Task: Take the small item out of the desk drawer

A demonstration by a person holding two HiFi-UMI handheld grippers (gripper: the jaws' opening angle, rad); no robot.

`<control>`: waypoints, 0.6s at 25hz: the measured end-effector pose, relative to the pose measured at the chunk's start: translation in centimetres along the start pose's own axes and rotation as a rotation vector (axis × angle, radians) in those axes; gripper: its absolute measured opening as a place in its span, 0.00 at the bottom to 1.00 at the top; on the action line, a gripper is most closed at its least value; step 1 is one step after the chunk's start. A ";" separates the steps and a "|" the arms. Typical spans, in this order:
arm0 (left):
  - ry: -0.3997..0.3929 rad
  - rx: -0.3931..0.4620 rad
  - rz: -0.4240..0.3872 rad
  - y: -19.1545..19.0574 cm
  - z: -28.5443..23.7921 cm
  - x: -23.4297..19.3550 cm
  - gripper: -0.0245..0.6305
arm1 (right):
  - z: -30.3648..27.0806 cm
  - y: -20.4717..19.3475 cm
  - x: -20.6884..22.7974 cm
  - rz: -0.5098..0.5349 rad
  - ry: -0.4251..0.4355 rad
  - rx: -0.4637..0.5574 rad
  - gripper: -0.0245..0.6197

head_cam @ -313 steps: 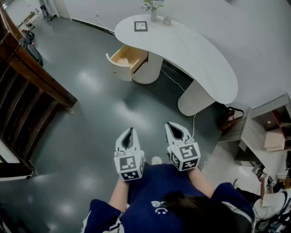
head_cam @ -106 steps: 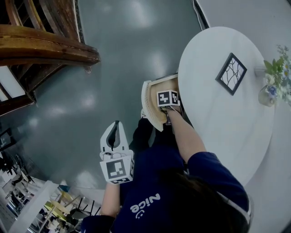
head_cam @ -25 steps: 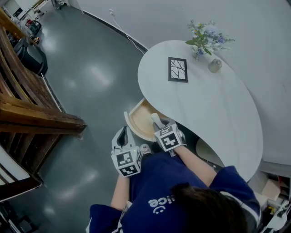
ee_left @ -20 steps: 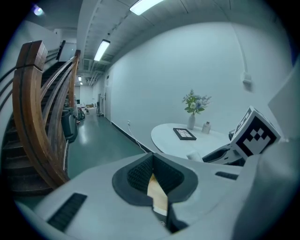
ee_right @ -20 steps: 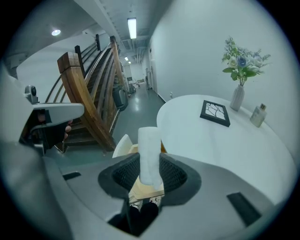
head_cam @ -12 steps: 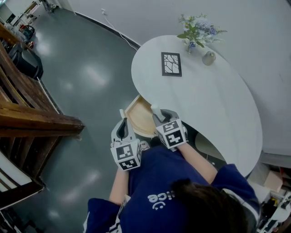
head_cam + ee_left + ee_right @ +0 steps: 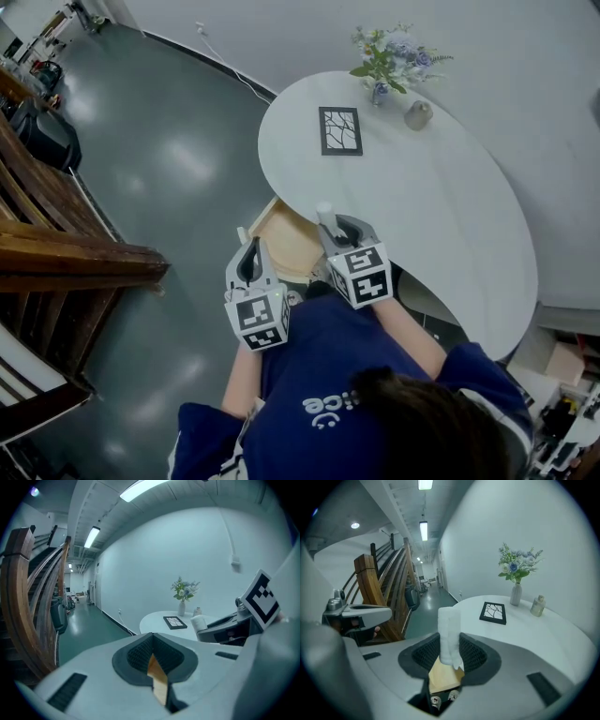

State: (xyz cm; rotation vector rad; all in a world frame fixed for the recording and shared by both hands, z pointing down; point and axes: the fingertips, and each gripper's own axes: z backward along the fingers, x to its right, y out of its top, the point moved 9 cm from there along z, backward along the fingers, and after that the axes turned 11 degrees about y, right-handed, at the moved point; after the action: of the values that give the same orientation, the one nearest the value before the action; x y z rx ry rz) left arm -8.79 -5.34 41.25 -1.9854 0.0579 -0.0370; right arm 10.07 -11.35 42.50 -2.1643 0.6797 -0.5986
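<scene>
My right gripper is shut on a small white roll and holds it upright above the open light-wood drawer, at the edge of the white desk. In the right gripper view the roll stands between the dark pads, with the drawer below. My left gripper hovers left of the drawer, jaws together and empty. The left gripper view shows its shut jaws, the drawer wood behind them, and the right gripper with the roll.
On the desk stand a black-framed picture, a vase of flowers and a small bottle. A wooden stair rail runs along the left over the grey floor. The person's shoes show under the drawer.
The right gripper has lifted the white roll up out of the drawer toward the desk edge. The left gripper stays shut beside the drawer.
</scene>
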 end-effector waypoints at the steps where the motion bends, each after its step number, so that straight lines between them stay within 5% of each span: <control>1: -0.003 0.009 -0.004 0.3 0.0 0.1 0.04 | 0.3 0.3 0.1 0.003 -0.004 0.013 0.25; 15: -0.039 0.131 -0.032 4.5 1.0 1.7 0.04 | 4.4 3.3 0.5 0.035 -0.066 0.202 0.25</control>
State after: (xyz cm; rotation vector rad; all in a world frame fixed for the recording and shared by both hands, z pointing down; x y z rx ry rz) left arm -7.18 -6.35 36.70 -1.8552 -0.0020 -0.0218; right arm 12.25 -11.15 37.44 -1.9717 0.5942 -0.5511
